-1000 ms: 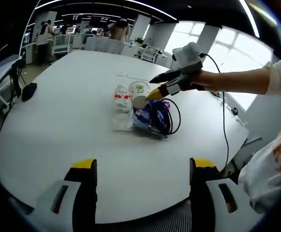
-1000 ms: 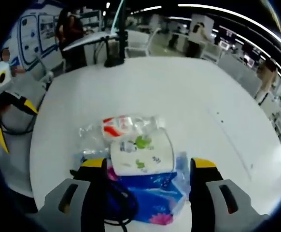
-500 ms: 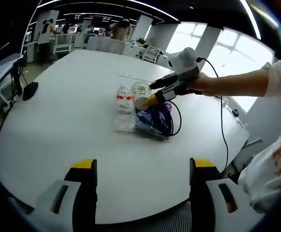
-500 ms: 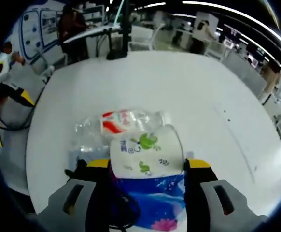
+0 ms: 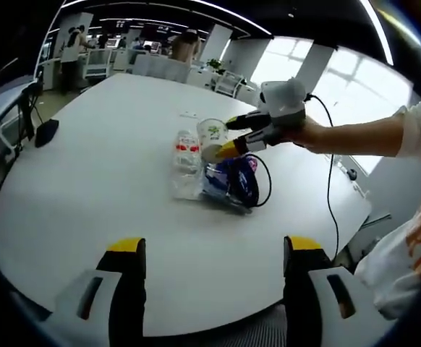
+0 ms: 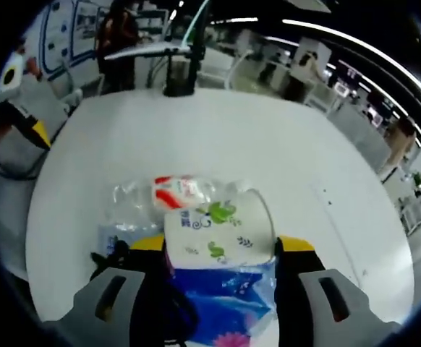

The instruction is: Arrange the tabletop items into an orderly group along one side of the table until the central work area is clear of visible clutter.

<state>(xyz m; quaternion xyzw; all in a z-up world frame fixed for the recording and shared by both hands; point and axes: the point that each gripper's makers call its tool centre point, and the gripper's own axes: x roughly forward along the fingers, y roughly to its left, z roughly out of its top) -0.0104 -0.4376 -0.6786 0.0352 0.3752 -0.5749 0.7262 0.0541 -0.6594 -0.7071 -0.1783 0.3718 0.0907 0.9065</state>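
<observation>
A white paper cup with green print lies tilted between my right gripper's jaws, which press on its sides. Next to it lies a clear plastic bottle with a red label. A blue packet and a black cable sit under the jaws. In the left gripper view the right gripper holds the cup just above the bottle, the blue packet and the cable. My left gripper hangs open over the near table edge, nothing between its jaws.
The round white table is bare around the pile. A small black object lies near its left edge. A monitor stand rises at the far edge in the right gripper view. Desks, chairs and people fill the room behind.
My right gripper came forward around the cup and its jaws narrowed onto it. The cup now sits slightly higher over the pile. The left gripper stayed still.
</observation>
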